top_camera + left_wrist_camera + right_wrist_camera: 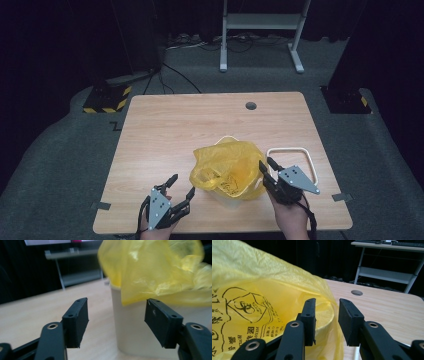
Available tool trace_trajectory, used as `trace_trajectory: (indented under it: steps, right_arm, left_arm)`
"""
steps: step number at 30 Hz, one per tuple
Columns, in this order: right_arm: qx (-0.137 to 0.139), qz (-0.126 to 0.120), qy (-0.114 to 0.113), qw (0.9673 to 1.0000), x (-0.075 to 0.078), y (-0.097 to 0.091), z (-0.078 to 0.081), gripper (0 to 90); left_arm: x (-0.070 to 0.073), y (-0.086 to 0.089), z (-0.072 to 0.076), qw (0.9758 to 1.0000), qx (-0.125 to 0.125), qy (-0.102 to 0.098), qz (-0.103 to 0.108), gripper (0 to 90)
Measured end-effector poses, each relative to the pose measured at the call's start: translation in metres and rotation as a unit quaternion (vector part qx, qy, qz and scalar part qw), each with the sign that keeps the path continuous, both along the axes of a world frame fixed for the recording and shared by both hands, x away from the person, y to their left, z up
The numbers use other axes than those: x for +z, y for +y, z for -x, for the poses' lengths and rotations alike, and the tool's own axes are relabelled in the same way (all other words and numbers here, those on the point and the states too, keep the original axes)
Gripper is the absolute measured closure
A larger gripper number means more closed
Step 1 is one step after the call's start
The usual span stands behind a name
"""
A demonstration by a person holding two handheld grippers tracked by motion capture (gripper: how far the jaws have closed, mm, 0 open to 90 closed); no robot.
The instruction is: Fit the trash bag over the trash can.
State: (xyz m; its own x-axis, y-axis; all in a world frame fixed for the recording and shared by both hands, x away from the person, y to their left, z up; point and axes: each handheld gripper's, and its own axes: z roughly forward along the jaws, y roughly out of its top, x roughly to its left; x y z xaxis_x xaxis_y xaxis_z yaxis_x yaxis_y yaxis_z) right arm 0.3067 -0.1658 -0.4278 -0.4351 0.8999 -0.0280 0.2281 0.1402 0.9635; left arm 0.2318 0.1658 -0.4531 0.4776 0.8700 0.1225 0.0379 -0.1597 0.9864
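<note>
- Pale wood is what our two grippers work over: the table (165,130) spreads ahead of and under both sets of fingers.
- We see the yellow bag (227,167) draped over a white bin (132,332); it sits between our two grippers, nearer the right one.
- We find a white rectangular frame (292,150) lying flat just beyond the right fingers, on the side away from the bag.
- Our right gripper (327,315) stands with its fingers parted by a narrow gap at the bag's edge; yellow film lies against one finger (309,315), and we cannot tell whether it is pinched.
- Our left gripper (116,322) has its fingers spread wide with nothing between them, the bin just ahead.
</note>
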Motion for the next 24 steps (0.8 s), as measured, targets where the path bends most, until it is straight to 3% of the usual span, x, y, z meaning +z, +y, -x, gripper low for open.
trace_trajectory:
  steps: [2,4,6,9,12,14,19,22,24]
  right_arm:
    - [0.002,-0.001,0.003,1.0,-0.002,0.002,-0.001,67.0]
    - [0.001,0.0,0.005,1.0,-0.003,0.003,-0.002,67.0]
    - [0.002,0.001,0.005,1.0,-0.004,0.004,-0.002,67.3]
    - [0.001,0.003,0.007,1.0,-0.004,0.004,-0.002,67.2]
    - [0.002,0.002,0.006,1.0,-0.005,0.004,-0.002,67.3]
    - [0.003,0.002,0.005,1.0,-0.005,0.004,-0.002,67.5]
    - [0.006,0.003,0.006,1.0,-0.005,0.003,-0.003,67.6]
    - [0.007,0.003,0.005,1.0,-0.005,0.003,-0.003,67.8]
    - [0.007,0.003,0.003,1.0,-0.006,0.003,-0.003,68.0]
  left_arm:
    - [0.006,-0.008,0.008,0.9991,-0.005,-0.04,-0.011,31.5]
    - [0.012,-0.019,0.015,0.9964,-0.011,-0.08,-0.027,30.0]
    - [0.015,-0.029,0.017,0.994,-0.016,-0.098,-0.046,29.0]
    - [0.017,-0.042,0.011,0.9913,-0.014,-0.111,-0.07,27.8]
    - [0.017,-0.05,-0.004,0.99,-0.007,-0.102,-0.097,29.4]
    - [0.016,-0.053,-0.015,0.9908,-0.008,-0.077,-0.111,34.2]
    - [0.018,-0.049,-0.039,0.9905,-0.02,-0.022,-0.134,71.7]
    - [0.022,-0.037,-0.05,0.9939,-0.011,-0.006,-0.11,87.9]
    - [0.025,-0.026,-0.061,0.9969,-0.006,0.015,-0.077,88.8]
